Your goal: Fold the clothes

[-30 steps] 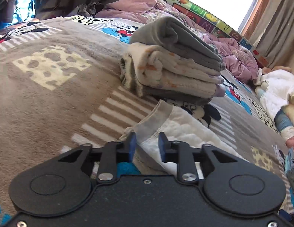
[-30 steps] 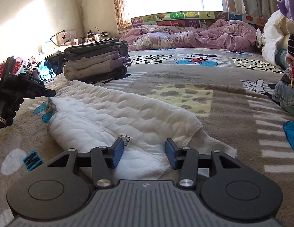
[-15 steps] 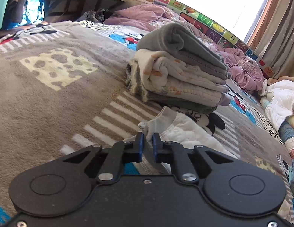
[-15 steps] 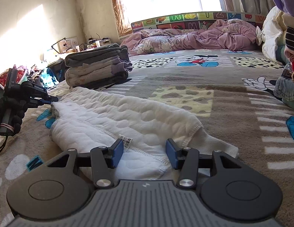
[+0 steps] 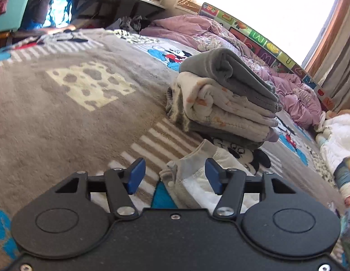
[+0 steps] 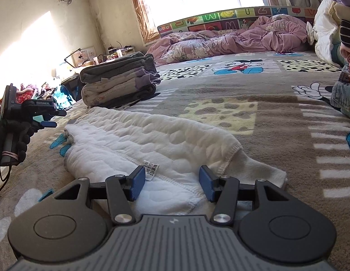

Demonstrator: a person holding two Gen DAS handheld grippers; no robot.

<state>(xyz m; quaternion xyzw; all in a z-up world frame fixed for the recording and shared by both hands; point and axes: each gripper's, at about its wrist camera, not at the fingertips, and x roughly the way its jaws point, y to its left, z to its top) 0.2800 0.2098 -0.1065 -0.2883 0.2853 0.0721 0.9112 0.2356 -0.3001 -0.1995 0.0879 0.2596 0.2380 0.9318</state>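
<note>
White quilted garment [image 6: 139, 140] lies flat on cartoon blanket [image 6: 276, 113], near folded stack [image 6: 120, 83]. L gripper [image 5: 175, 176] spread wide over grey cuff [image 5: 190, 160]; R gripper [image 6: 171, 184] likewise agape at hem w/ care label [image 6: 151, 168], prob. lined up for fold.

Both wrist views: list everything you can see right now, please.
White quilted cotton garment: one, white, flat on bed between both grippers.
Care label: one, white, on garment's near edge.
Stack of folded clothes: one, grey and cream, behind garment.
Cartoon-print fleece blanket: one, brown-grey, covers bed.
Crumpled purple quilt: one, by window.
Left gripper: black, blue pads, open over garment's cuff.
Right gripper: black, blue pads, open at garment's hem.
</note>
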